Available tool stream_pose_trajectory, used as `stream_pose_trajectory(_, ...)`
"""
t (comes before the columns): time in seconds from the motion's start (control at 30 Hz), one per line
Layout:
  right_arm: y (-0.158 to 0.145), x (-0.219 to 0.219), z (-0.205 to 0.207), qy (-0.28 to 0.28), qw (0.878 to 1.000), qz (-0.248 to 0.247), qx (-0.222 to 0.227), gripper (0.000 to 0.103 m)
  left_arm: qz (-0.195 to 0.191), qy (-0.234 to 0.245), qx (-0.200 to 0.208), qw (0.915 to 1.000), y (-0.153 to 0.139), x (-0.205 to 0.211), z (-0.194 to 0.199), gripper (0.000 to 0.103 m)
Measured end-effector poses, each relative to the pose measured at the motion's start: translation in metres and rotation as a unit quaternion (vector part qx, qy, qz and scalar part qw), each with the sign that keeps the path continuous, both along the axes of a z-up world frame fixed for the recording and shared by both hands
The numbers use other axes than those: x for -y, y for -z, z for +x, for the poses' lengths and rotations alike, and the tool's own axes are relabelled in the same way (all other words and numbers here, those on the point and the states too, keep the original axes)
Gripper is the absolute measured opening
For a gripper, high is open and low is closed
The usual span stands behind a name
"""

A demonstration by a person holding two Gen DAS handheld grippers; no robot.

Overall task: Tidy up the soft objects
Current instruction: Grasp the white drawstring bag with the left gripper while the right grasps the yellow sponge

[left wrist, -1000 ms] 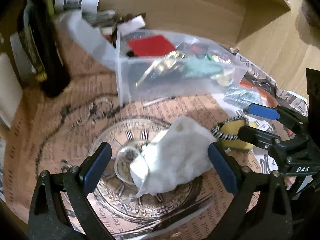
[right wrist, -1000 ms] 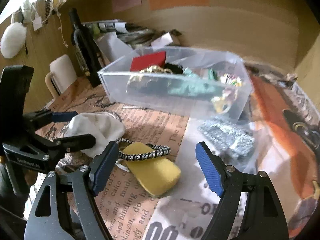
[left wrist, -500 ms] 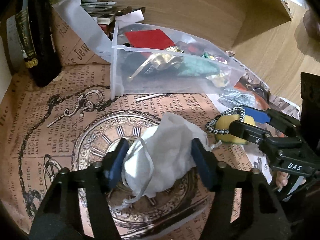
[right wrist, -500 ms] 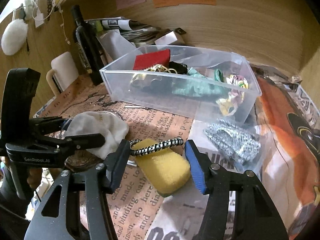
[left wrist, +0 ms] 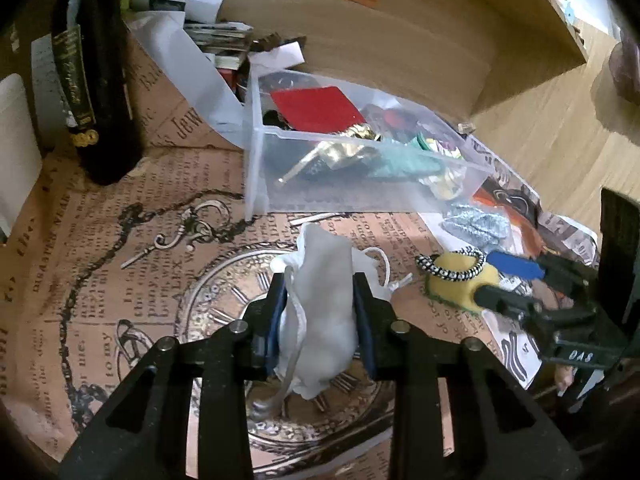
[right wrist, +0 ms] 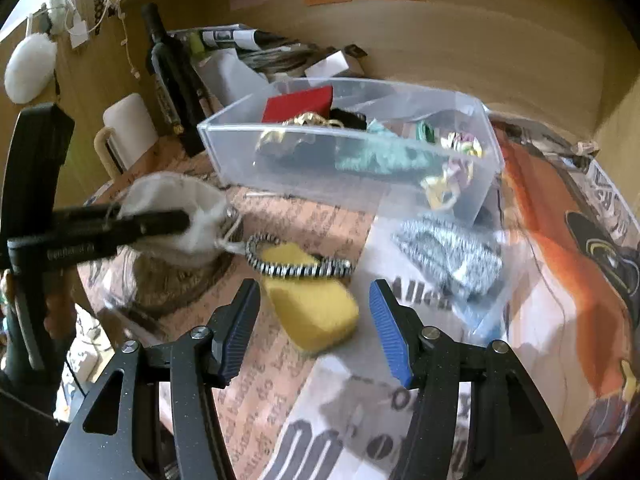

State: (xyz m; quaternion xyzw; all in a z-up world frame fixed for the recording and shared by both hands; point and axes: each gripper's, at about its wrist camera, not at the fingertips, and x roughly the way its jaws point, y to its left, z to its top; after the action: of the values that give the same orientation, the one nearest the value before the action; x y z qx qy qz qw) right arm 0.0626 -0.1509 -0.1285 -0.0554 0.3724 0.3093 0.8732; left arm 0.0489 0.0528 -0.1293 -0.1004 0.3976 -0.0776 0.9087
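On the left, our left gripper (left wrist: 320, 312) has its pads pressed into both sides of the white drawstring pouch (left wrist: 324, 300), which bulges above and below them over the clock print of the paper table cover (left wrist: 120, 240). Whether the pouch is clear of the cover, we cannot tell. To do this step well, we judge that we should keep the squeeze firm, lift until the trailing cord (left wrist: 384, 268) is free, then carry the pouch far and a little right over the rim of the clear plastic bin (left wrist: 256, 168), letting go only once it is inside.

To the right, our right gripper (right wrist: 316, 320) holds nothing, its fingers spread moderately wide on either side of the near end of the yellow sponge (right wrist: 312, 312). A black-and-white beaded bracelet (right wrist: 296, 264) lies across the sponge's far end. Both grippers point toward the far bin, angled down at the table.
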Motion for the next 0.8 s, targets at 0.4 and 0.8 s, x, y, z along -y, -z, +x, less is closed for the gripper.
stream_pose_trajectory(0.4,-0.013,-0.005,0.007,0.008,0.999,0.023,0.026,0.032,-0.013,0.019,0.016,0.9996,-0.014,0.005,-0.006,0.032)
stream_pose_trajectory(0.8,-0.005,-0.031,0.009,-0.019,0.999,-0.006,0.029,0.030,-0.001,0.060,0.016,0.9981,-0.020,0.036,0.012,0.032)
